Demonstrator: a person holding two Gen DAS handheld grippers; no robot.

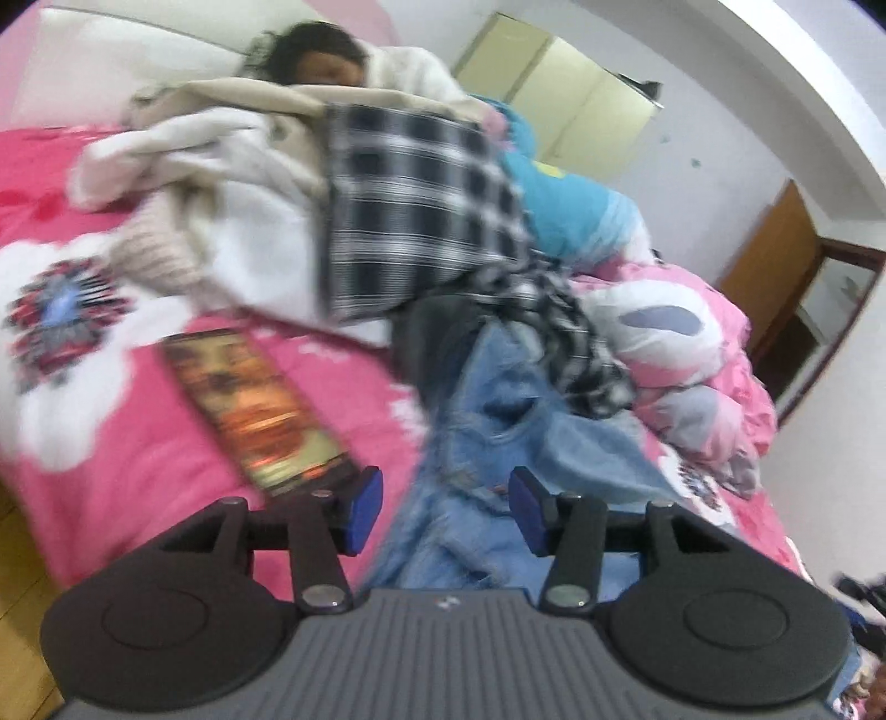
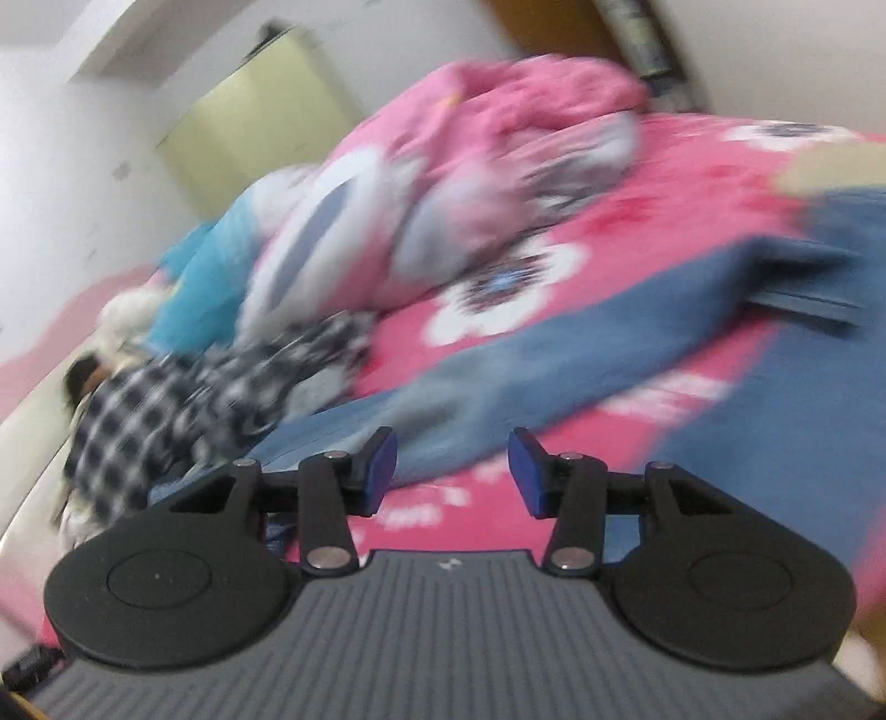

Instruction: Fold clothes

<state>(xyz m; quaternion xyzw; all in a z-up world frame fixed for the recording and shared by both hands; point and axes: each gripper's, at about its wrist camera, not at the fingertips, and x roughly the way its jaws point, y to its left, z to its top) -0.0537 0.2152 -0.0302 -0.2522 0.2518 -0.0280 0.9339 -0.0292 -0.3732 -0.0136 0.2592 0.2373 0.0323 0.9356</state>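
Note:
Light blue jeans [image 1: 498,437] lie crumpled on the pink flowered bed cover [image 1: 138,459], just in front of my left gripper [image 1: 446,509], which is open and empty above them. In the right wrist view the jeans [image 2: 581,354] stretch flat across the bed cover [image 2: 664,210]. My right gripper [image 2: 451,471] is open and empty just above one trouser leg. A black-and-white plaid shirt [image 1: 421,205] lies heaped beyond the jeans; it also shows in the right wrist view [image 2: 183,399]. Both views are blurred.
A person [image 1: 321,50] lies at the head of the bed under cream blankets [image 1: 221,166]. A phone [image 1: 255,404] with a lit screen lies on the cover left of the jeans. A bunched pink quilt [image 1: 675,354] and a blue cushion [image 1: 576,205] sit on the right.

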